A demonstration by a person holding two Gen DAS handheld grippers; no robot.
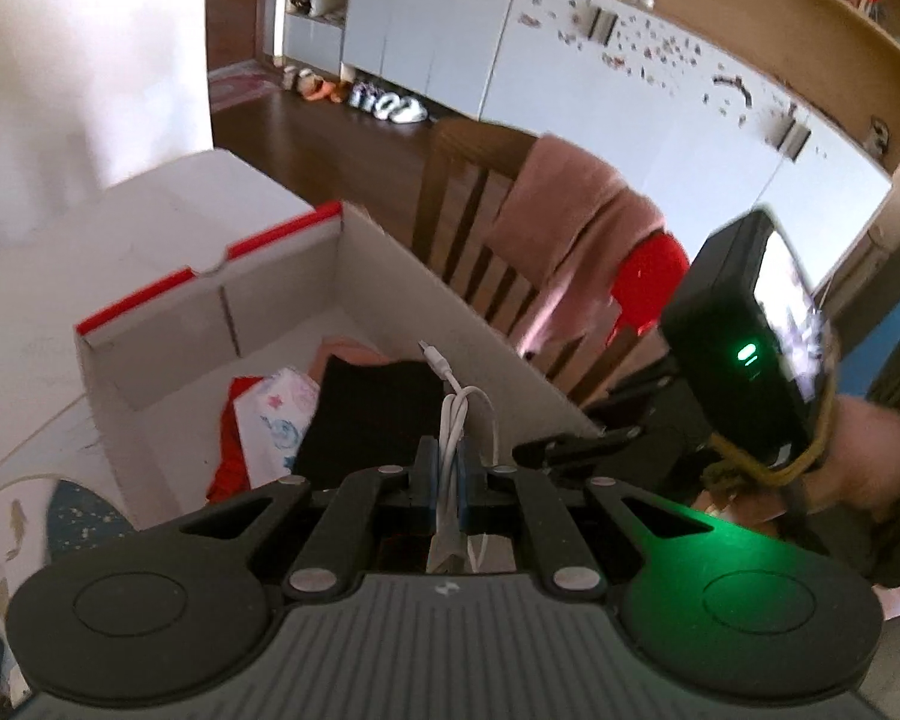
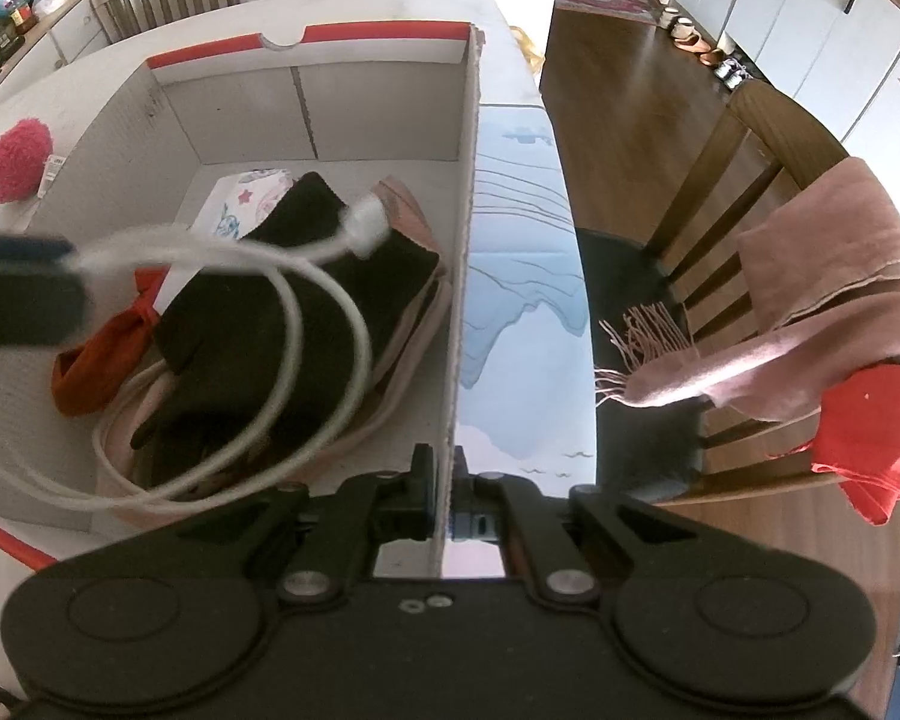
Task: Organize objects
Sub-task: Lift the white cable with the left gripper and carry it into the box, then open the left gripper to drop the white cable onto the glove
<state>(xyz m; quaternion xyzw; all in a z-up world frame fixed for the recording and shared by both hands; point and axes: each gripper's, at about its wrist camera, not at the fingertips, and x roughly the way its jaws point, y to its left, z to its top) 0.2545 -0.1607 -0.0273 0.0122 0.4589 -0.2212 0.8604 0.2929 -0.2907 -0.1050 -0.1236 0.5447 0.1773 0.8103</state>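
Observation:
An open white cardboard box with red rim (image 1: 210, 324) (image 2: 384, 102) stands on the table. It holds a black cloth (image 1: 372, 408) (image 2: 306, 312), a red cloth (image 2: 102, 360), a patterned white packet (image 1: 276, 414) (image 2: 246, 195) and a pink item (image 2: 408, 204). My left gripper (image 1: 447, 468) is shut on a coiled white cable (image 1: 459, 414) and holds it over the box; from the right wrist its fingertips (image 2: 24, 282) and the cable (image 2: 294, 300) hang above the black cloth. My right gripper (image 2: 444, 480) is shut on the box's right wall (image 2: 462, 300).
A wooden chair (image 1: 480, 222) (image 2: 750, 192) draped with a pink scarf (image 2: 810, 324) and a red cloth (image 2: 870, 420) stands beside the table. A fuzzy pink ball (image 2: 12, 162) lies left of the box. A patterned blue table mat (image 2: 522, 276) lies right of it.

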